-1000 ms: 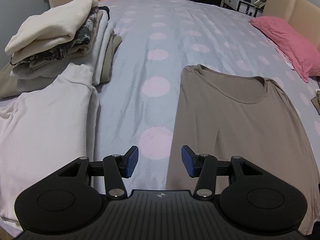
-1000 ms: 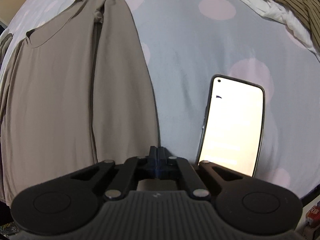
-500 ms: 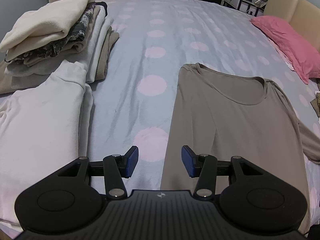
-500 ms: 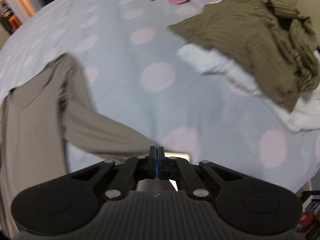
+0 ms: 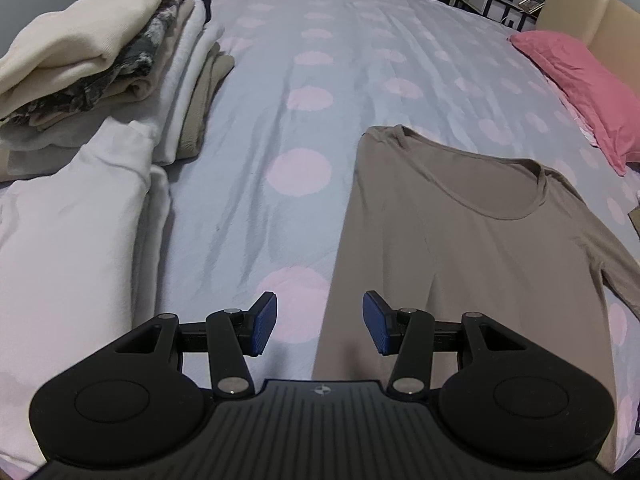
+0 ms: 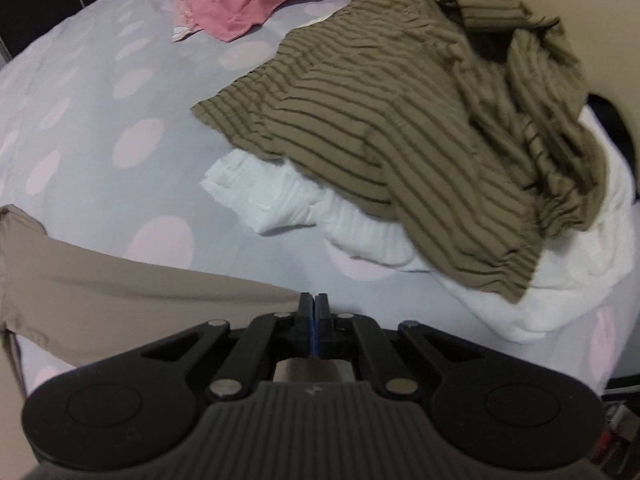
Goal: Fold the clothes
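Taupe shirt (image 5: 460, 240) spread flat, left fingers (image 5: 264, 328) apart, empty, right fingers (image 6: 305, 316) just loosening on sleeve (image 6: 160, 284)

The taupe shirt's sleeve (image 6: 120, 280) end is hidden behind the right tongs (image 6: 315, 308).

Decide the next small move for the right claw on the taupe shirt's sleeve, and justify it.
Probably release: the right claw has drawn the sleeve of the taupe shirt out flat on the bed, and its jaws have just started parting. The left claw is open and empty.

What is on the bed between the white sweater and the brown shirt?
Nothing but bare spotted bedsheet lies between the white sweater and the brown shirt, as the left wrist view shows.
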A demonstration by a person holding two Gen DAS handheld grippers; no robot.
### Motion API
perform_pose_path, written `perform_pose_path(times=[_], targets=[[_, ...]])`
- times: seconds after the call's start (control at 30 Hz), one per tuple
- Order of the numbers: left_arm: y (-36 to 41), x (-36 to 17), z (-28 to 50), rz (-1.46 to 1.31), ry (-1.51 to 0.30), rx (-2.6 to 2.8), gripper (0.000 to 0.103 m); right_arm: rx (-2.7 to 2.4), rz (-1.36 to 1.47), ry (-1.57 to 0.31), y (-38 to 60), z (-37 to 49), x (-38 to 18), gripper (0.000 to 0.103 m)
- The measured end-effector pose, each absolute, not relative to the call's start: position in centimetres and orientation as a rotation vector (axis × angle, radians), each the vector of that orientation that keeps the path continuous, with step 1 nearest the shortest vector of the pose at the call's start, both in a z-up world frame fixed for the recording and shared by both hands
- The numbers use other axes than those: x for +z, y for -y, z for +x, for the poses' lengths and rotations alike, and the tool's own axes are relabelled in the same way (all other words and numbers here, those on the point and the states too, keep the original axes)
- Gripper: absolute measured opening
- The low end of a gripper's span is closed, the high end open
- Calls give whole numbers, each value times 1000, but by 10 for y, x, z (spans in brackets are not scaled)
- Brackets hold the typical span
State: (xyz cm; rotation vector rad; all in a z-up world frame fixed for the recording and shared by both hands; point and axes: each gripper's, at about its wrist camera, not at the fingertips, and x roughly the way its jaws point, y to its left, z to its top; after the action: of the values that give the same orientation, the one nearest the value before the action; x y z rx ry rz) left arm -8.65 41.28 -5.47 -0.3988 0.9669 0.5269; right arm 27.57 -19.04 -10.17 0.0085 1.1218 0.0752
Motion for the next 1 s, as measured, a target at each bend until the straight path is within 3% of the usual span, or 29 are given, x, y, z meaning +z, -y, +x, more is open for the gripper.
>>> perform_pose_path(times=[0.07,0.17,0.6,0.67,0.7,0.73,1.0], targets=[[-412,-52,-86,-399,-957,520,45,89,33,-1119,195,272,-100,10],[-409,-48,-86,-398,-942,509,45,60,117,-1092,218,257,-91,23],[-406,-45,-87,-387,-933,551,45,-3,428,-1258,263,228,-145,33],[-405,-45,-87,-380,-936,556,45,13,464,-1250,260,230,-144,28],[-405,-46,-87,-377,-937,559,45,29,482,-1250,258,230,-144,9],[-405,-46,-88,-374,-937,563,45,37,490,-1254,257,230,-144,4],[-408,-48,-91,-372,-942,573,45,-86,254,-1051,267,233,-100,3]])
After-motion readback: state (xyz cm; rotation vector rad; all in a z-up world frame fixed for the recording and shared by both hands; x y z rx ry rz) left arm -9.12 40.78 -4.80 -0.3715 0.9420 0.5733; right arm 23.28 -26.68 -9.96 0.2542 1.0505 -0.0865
